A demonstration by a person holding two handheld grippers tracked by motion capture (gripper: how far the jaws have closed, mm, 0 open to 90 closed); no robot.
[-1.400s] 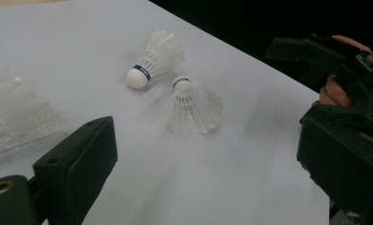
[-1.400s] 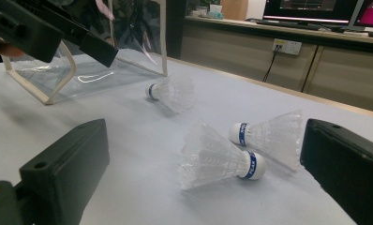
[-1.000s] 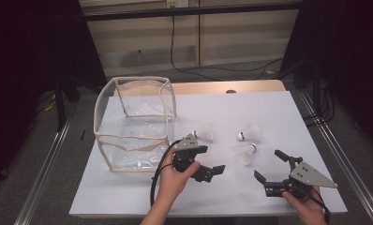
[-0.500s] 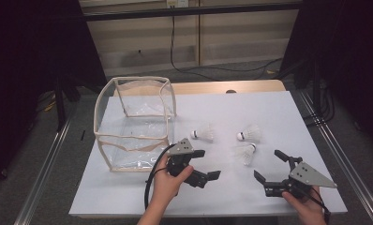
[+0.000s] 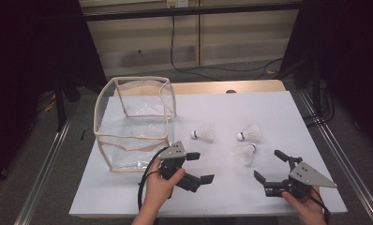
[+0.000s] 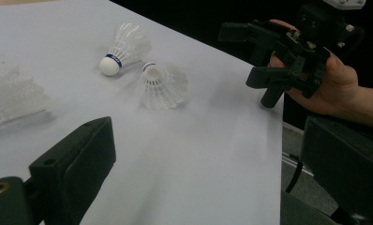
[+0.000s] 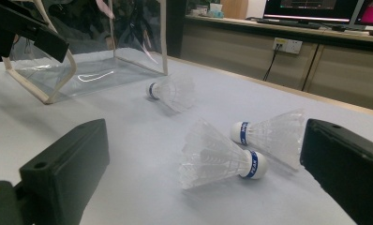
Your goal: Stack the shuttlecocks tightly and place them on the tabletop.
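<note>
Both grippers, left [image 5: 199, 168] and right [image 5: 269, 165], are hovering with jaws spread and empty near three shuttlecocks lying mid-frame right of the clear bag [image 5: 134, 123]; the nearest shuttlecock [image 5: 245, 153] is likely rolling away or getting its feathers crushed if pinched off-center.

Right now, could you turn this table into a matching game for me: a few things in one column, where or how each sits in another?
Things:
1. clear bag
2. left gripper
3. right gripper
4. three shuttlecocks

States:
a. lying loose mid-table
b. open, near the right front corner
c. standing open on the left
d. open, just in front of the bag

Pairs: 1-c, 2-d, 3-b, 4-a
</note>
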